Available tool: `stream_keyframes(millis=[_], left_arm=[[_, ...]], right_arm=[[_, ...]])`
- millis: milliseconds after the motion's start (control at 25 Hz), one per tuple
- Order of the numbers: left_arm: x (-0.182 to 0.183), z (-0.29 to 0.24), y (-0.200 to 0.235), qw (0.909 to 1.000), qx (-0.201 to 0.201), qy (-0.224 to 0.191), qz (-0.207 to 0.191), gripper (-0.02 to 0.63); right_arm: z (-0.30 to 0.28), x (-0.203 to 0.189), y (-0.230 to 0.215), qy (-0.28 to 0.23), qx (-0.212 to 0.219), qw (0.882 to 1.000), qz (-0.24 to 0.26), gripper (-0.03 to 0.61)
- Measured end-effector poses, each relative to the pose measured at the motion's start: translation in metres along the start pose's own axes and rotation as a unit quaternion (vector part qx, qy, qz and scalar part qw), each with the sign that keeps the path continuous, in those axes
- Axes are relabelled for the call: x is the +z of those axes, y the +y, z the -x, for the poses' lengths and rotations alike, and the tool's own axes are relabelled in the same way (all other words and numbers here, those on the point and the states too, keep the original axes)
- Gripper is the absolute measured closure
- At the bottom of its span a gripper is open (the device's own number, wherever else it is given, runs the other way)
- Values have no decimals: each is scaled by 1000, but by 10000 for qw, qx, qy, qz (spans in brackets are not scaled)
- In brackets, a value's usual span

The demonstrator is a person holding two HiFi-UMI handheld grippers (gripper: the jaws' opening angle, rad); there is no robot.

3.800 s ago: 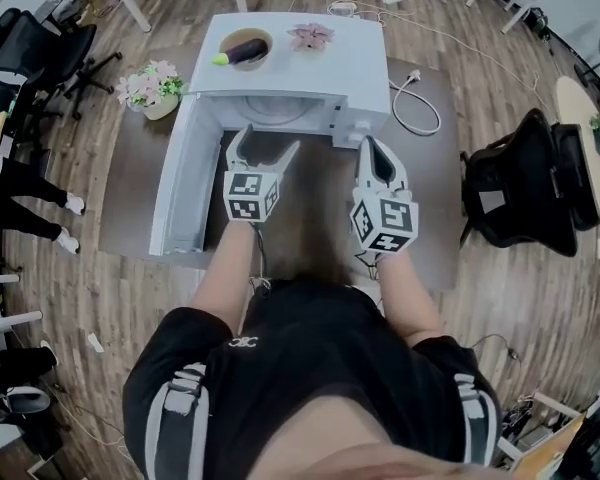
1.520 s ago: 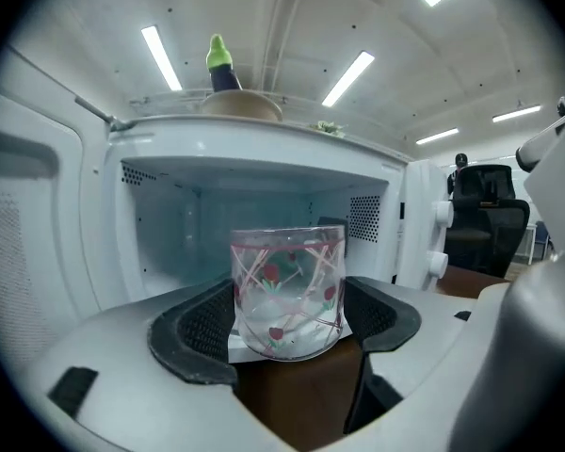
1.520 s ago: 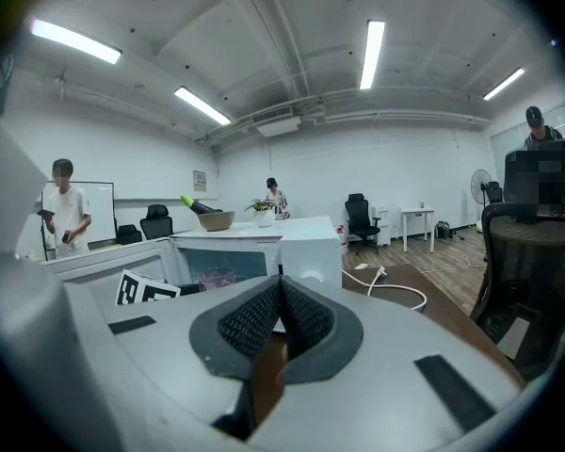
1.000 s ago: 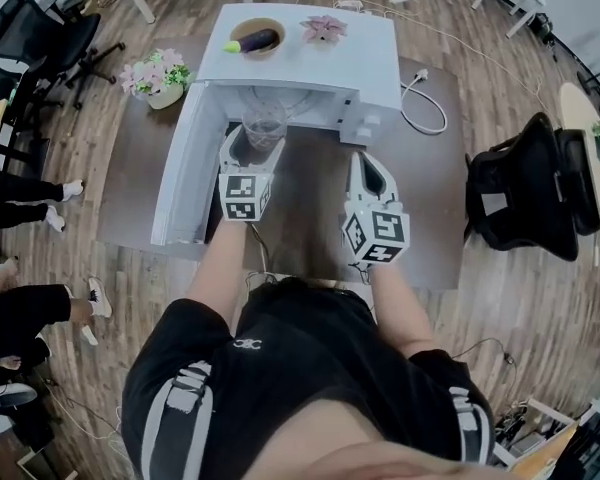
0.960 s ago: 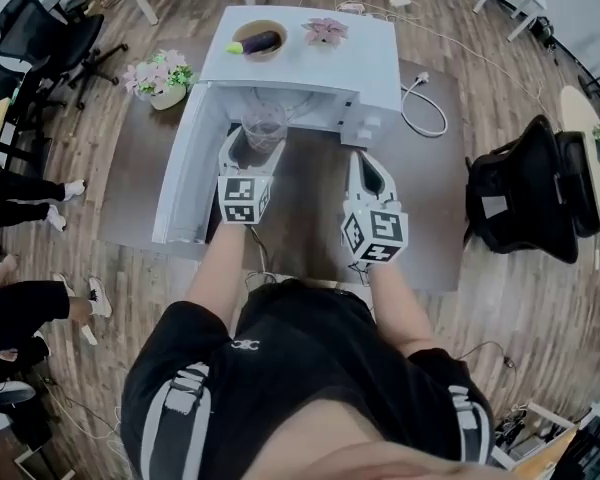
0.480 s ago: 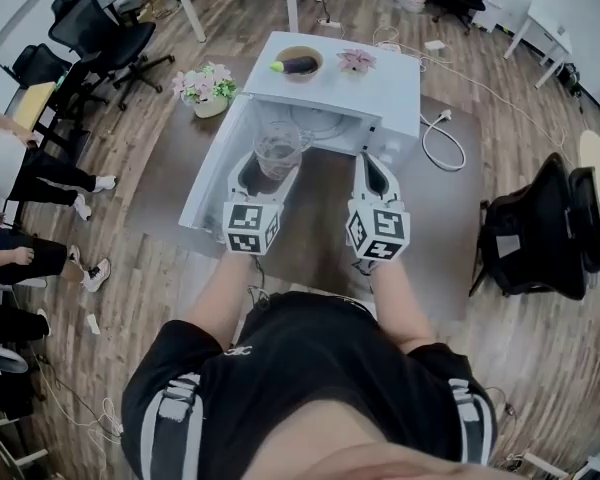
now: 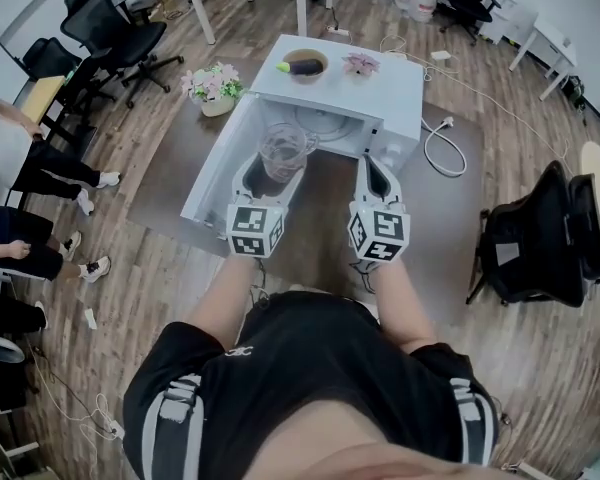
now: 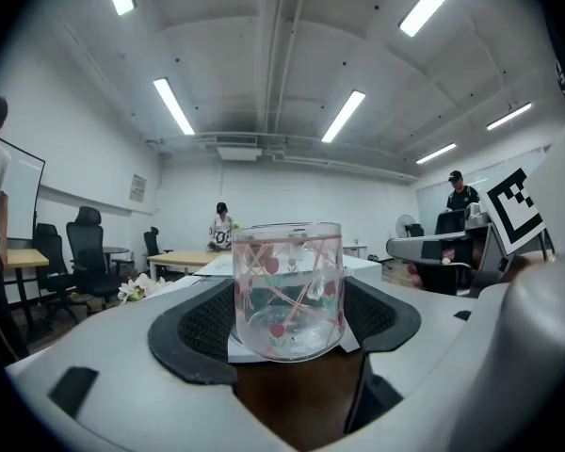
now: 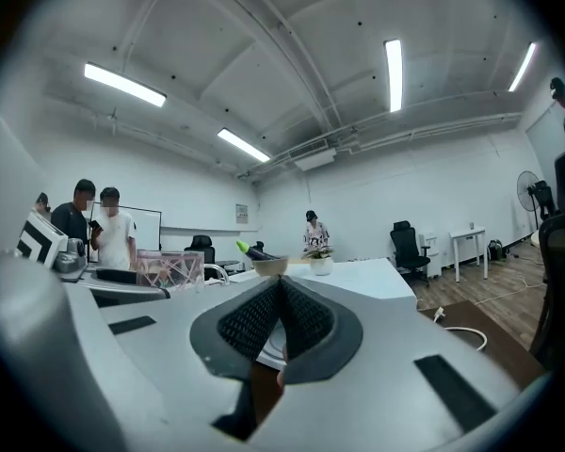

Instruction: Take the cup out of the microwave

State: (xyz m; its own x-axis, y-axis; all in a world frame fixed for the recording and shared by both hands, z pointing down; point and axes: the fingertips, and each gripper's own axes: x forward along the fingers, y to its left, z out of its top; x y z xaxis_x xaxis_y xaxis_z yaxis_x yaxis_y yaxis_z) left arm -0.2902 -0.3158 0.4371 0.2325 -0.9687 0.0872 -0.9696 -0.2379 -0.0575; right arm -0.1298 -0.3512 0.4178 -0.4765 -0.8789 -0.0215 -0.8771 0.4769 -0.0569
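We note cup [image 7: 282,150], at microwave [image 7: 385,83] mouth second ago, now lifted clear, upper centre of frame, clamped between wide-set jaws of left gripper [image 7: 276,166]. Right gripper [image 7: 371,171] closed, empty. Removal looks nearly done.

The left gripper [image 7: 277,165] hides the base of the cup [image 7: 281,146] from above. People [image 7: 40,173] at the left edge are cut off.

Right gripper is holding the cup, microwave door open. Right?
Wrong gripper. The left gripper holds the cup, its pads on both sides of it, as the left gripper view shows. The right gripper is shut on nothing. The microwave door is open, as said.
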Motion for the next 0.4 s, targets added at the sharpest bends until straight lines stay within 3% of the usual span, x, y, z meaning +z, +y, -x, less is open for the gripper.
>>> stream_keyframes(millis=[400], left_arm=[[5, 3, -2, 9999, -18, -107, -35, 250]], right_arm=[[7, 1, 1, -67, -25, 9999, 82, 578]])
